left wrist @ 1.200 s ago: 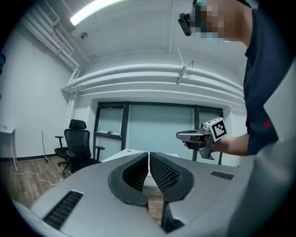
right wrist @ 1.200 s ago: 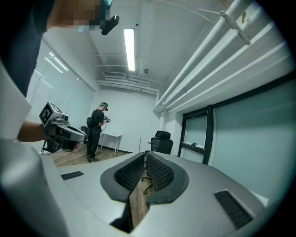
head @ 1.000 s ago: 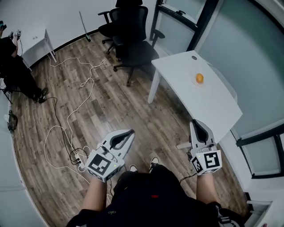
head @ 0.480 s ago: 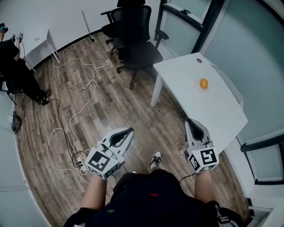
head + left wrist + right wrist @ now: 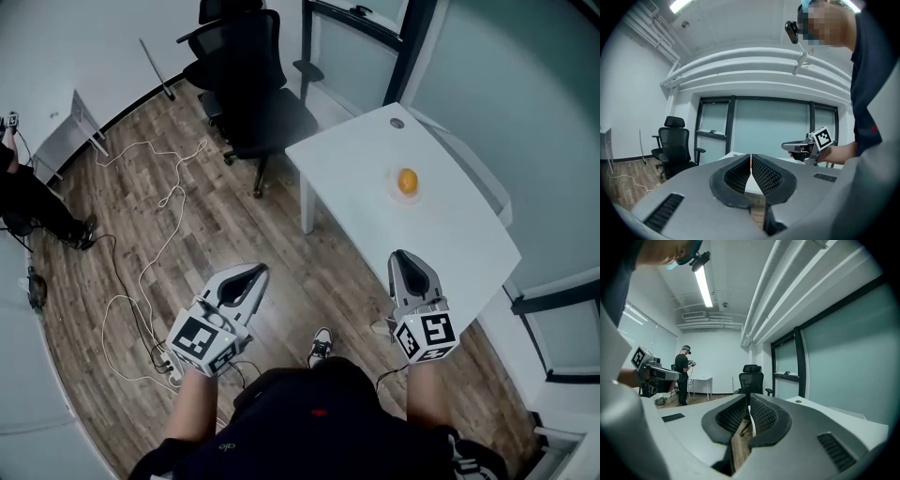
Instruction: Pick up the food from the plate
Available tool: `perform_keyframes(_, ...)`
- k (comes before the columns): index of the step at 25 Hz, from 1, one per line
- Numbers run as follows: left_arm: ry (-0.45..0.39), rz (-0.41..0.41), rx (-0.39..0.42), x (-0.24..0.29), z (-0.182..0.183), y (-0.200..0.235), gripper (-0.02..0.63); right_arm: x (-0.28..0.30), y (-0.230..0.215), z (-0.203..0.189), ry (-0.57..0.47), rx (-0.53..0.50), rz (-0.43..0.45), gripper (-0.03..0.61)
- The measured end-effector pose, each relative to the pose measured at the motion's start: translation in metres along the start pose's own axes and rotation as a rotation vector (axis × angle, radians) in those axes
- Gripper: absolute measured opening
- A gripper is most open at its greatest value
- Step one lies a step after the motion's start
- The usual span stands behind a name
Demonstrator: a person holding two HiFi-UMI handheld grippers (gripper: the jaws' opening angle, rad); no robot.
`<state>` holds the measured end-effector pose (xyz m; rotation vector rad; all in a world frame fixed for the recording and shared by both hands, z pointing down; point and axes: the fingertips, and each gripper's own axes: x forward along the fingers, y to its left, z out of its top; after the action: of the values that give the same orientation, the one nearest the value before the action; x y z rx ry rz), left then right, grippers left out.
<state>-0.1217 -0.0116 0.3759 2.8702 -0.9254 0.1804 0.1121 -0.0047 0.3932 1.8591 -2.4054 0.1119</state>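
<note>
A white desk (image 5: 459,246) stands on a wood-plank floor (image 5: 272,253). Toward its far end lies a small pale plate (image 5: 410,197), and a round orange fruit (image 5: 408,180) sits on it. A small round grommet (image 5: 397,123) is set near the far corner. Loose white cables (image 5: 157,246) trail across the floor well apart from the desk.

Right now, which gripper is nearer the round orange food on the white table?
Right. The right gripper is by the white table's near edge, short of the round orange food; the left gripper is over the wooden floor, further off to its left.
</note>
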Motion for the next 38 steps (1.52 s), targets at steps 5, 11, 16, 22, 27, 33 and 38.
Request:
perform_keyframes(5, 0.009, 0.019, 0.021, 0.058, 0.019, 0.0, 0.028, 0.019, -0.054, 0.0, 0.012, -0.039, -0.002, 0.043)
perform_keyframes(11, 0.038, 0.018, 0.018, 0.093, 0.012, -0.013, 0.028, 0.026, -0.084, -0.005, -0.001, -0.042, 0.02, 0.043)
perform_keyframes(16, 0.053, -0.017, 0.025, 0.126, 0.016, -0.01, 0.028, 0.034, -0.103, -0.005, -0.052, 0.038, 0.034, 0.043)
perform_keyframes(22, 0.036, -0.084, 0.014, 0.165, 0.014, 0.006, 0.028, 0.05, -0.116, -0.007, -0.047, 0.002, 0.025, 0.029)
perform_keyframes(27, 0.026, -0.145, 0.021, 0.214, 0.025, 0.032, 0.028, 0.077, -0.144, -0.005, -0.015, -0.018, -0.045, 0.026)
perform_keyframes(33, 0.025, -0.242, -0.016, 0.285, 0.03, 0.089, 0.028, 0.138, -0.181, -0.003, 0.046, -0.005, -0.16, 0.026)
perform_keyframes(38, 0.056, -0.336, -0.03, 0.341, 0.042, 0.135, 0.028, 0.189, -0.209, -0.007, 0.118, 0.008, -0.263, 0.026)
